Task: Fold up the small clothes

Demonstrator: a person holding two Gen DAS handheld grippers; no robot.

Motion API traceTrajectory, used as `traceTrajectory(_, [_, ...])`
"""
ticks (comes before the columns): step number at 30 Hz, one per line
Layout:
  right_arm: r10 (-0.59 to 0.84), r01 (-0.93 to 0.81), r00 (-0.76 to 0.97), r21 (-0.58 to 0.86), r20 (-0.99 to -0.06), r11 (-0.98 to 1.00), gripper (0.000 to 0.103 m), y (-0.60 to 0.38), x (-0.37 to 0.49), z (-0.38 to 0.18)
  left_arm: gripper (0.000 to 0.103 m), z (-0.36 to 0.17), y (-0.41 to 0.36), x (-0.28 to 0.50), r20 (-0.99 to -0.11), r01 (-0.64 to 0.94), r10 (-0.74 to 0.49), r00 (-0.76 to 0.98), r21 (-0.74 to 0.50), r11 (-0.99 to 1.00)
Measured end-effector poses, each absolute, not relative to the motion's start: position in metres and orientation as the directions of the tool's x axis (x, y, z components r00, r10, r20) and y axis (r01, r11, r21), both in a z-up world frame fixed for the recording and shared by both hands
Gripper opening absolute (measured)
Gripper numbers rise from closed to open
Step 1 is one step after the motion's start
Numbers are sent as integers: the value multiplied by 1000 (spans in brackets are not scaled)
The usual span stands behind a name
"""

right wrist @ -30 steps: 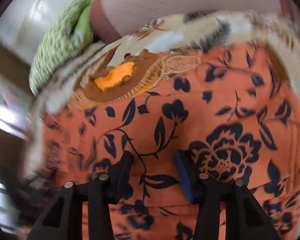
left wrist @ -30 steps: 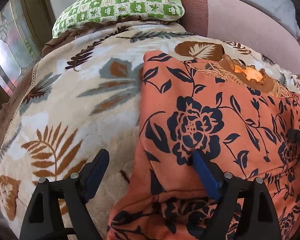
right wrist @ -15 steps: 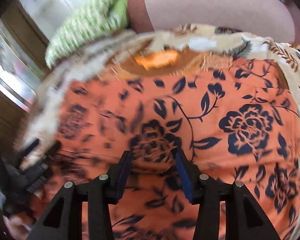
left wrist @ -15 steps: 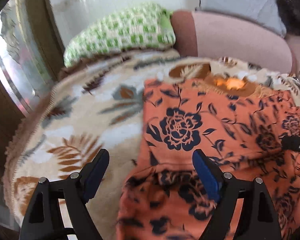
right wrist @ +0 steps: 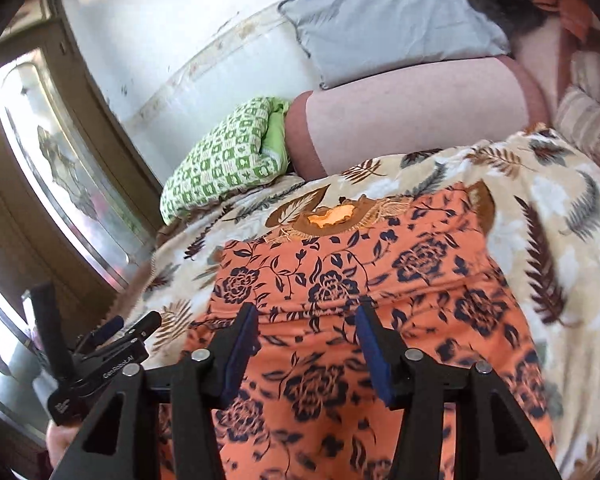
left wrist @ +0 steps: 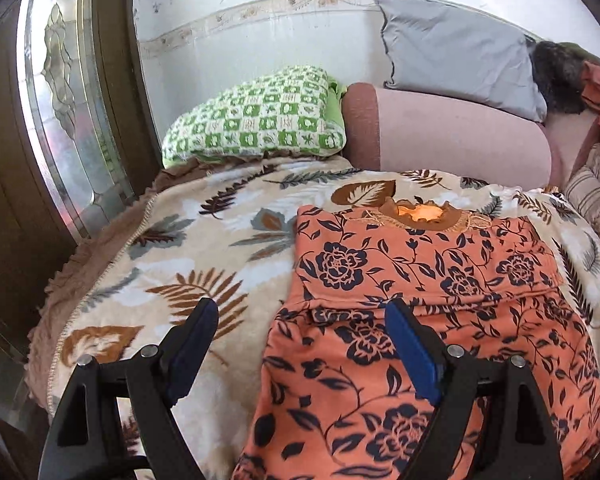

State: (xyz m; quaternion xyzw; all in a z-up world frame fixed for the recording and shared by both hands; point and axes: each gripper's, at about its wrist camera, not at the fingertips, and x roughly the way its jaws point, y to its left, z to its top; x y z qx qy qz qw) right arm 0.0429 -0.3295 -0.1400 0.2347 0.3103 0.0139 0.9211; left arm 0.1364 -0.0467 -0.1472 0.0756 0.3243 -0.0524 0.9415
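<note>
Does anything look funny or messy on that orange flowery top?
Nothing is torn or spilled. The orange top with dark blue flowers lies flat on the leaf-print blanket, with one straight fold across it. Its left edge bulges slightly.

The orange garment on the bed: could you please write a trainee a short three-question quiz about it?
1. True or false: the garment lies on the leaf-print blanket.
2. Which pillow sits nearest the window: (a) green checked, (b) grey?
3. Does either tool grip the cloth?

Key:
1. True.
2. (a), the green checked pillow; the grey pillow leans against the wall.
3. No. The left tool is open above the bed; the right tool is opening, nothing pinched.
</note>
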Motion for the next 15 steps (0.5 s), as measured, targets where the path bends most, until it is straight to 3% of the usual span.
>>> traceTrajectory(15, [51,268,771,396,-635,878,58,-376,-62,-141,86,-136,-41,85,-612,177,-30,790,182,967])
